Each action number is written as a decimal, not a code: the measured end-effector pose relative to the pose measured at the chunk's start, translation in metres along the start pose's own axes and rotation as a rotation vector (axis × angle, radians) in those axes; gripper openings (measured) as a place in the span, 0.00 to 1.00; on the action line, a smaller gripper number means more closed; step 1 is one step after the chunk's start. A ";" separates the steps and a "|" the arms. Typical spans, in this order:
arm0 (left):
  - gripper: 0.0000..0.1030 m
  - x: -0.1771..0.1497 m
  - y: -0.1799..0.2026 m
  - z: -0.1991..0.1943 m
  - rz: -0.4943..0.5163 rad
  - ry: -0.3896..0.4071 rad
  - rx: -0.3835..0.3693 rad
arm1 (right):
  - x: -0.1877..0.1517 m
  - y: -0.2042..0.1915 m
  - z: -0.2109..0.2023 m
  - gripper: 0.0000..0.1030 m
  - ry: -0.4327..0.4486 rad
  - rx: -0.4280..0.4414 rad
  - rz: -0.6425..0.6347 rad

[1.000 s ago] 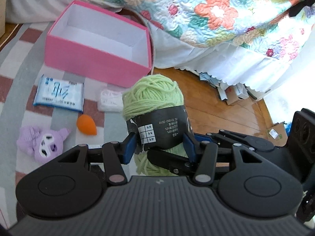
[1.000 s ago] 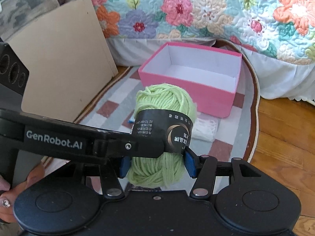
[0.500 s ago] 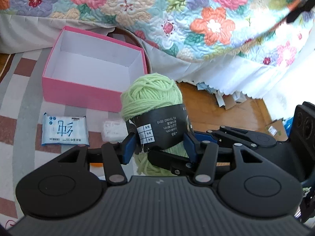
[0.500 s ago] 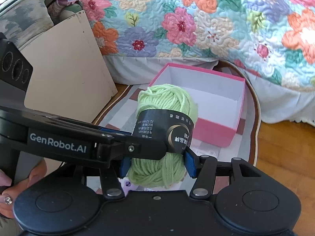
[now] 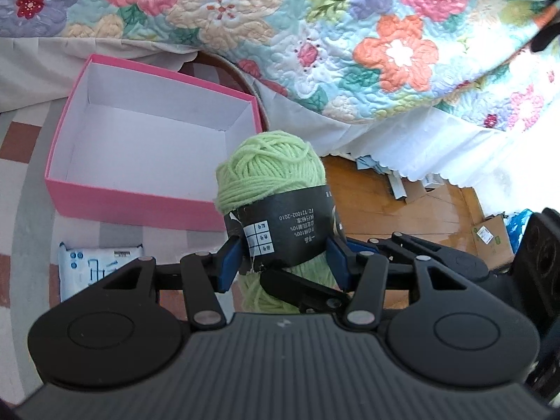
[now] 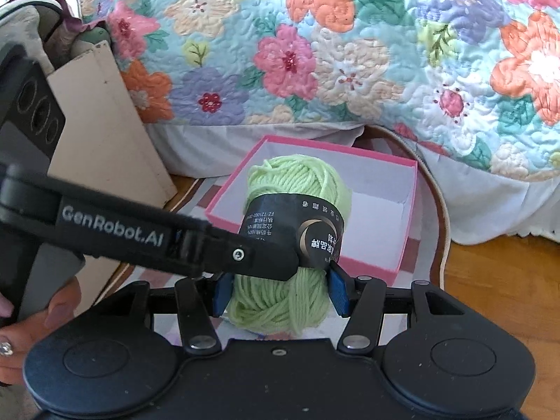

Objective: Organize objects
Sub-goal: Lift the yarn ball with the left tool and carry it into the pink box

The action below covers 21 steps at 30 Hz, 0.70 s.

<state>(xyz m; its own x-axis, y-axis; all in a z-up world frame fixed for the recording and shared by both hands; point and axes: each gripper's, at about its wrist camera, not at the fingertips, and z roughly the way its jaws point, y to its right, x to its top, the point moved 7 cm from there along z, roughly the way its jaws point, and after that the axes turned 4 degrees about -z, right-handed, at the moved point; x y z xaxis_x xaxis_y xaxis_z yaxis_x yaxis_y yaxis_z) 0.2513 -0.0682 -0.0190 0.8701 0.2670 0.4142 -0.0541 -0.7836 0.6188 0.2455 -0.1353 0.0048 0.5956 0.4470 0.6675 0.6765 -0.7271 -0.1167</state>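
Both grippers are clamping the same skein of light green yarn [image 5: 269, 175] by its black paper band, one from each side. That looks like a way to keep a soft, squashy bundle from sagging or rolling out of a single pinch. The left gripper [image 5: 283, 262] is pressing its blue pads against the band, fingers at a middling width. The right gripper [image 6: 278, 288] is squeezing the yarn just below the band, about as wide. The skein is hanging in the air above the near edge of the empty pink box [image 5: 115, 196], which is sitting on the checked rug [image 5: 28, 210] beside the floral quilt [image 5: 350, 35]. A blue-and-white packet [image 5: 84, 266] is lying on the rug at the box's near side, probably waiting its turn.
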 end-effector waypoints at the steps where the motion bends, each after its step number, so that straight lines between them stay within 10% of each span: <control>1: 0.50 0.004 -0.002 0.004 0.003 -0.001 0.005 | 0.002 0.002 0.005 0.58 0.006 -0.002 0.000; 11: 0.50 0.047 -0.021 0.034 0.045 0.011 -0.014 | 0.015 0.024 0.042 0.58 0.155 -0.024 -0.038; 21: 0.50 0.079 -0.037 0.092 0.038 -0.037 0.015 | 0.031 0.069 0.090 0.56 0.049 -0.016 0.110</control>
<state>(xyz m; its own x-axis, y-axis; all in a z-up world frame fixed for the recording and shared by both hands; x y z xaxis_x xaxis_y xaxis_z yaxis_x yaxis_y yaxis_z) 0.3672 -0.0696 -0.0704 0.8853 0.2163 0.4116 -0.0800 -0.8012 0.5931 0.3498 -0.1246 -0.0491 0.6437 0.3387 0.6863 0.6014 -0.7785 -0.1798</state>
